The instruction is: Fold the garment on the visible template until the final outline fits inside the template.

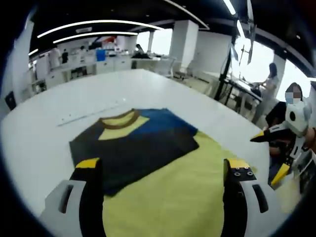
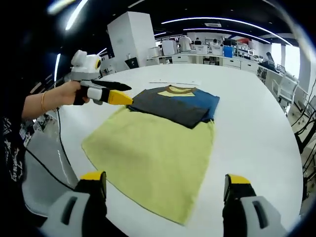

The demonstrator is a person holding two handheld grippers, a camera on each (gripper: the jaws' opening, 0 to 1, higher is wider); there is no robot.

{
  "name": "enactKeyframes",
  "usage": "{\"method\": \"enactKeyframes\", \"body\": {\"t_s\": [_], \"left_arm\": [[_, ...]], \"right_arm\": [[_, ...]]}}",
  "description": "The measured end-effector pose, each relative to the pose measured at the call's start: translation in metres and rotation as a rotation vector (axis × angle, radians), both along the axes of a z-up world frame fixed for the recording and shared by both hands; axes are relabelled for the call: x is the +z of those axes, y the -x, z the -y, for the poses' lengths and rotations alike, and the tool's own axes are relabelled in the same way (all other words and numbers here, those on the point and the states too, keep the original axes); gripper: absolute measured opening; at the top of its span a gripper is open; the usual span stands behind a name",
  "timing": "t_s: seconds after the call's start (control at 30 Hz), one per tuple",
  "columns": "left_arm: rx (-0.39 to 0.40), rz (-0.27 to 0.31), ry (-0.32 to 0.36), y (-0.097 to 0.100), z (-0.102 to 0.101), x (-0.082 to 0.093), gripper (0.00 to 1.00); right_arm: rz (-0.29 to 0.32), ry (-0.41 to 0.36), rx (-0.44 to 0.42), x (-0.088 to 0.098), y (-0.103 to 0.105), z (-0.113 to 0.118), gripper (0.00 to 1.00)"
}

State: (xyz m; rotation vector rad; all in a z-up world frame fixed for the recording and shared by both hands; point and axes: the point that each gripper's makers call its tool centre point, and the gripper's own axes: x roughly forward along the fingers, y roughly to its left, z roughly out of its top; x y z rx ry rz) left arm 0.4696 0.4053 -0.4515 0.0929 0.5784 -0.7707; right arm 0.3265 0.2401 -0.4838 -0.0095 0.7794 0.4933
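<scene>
Both tongs, left [image 1: 163,170] and right [image 2: 165,185], gape wide and empty over the shirt [image 2: 158,143] on the counter [image 2: 256,133]; a shallow pinch could drag the fabric crooked.

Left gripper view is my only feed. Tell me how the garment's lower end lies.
Observer: The garment's yellow lower half lies flat and unfolded, with its whole hem on the table.
Operator: Report the right gripper's jaws.
Observer: The right gripper has its jaws wide apart and empty, at the hem end.
Operator: Place my left gripper from outside.
Observer: The left gripper points at the garment's side edge, where dark cloth meets yellow. It is gripping no cloth.
</scene>
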Motion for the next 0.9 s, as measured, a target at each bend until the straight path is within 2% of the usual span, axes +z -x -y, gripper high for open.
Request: {"method": "enactKeyframes", "body": {"t_s": [0.3,0.4,0.53,0.9], "left_arm": [[-0.009,0.028,-0.038,0.012,-0.033,0.008,0.93],[-0.015,0.042,-0.064,0.019,-0.049,0.004,0.90],[-0.015,0.030,-0.090,0.027,-0.064,-0.003,0.88],[-0.047,0.025,-0.118,0.073,-0.094,-0.009,0.76]], "right_arm": [[-0.038,-0.005,-0.010,-0.016,0.002,0.003,0.99],[-0.043,-0.008,-0.016,-0.018,0.003,0.004,0.99],[-0.052,0.000,-0.010,-0.021,0.005,0.003,0.98],[-0.078,0.030,0.014,-0.030,0.012,0.008,0.90]]}}
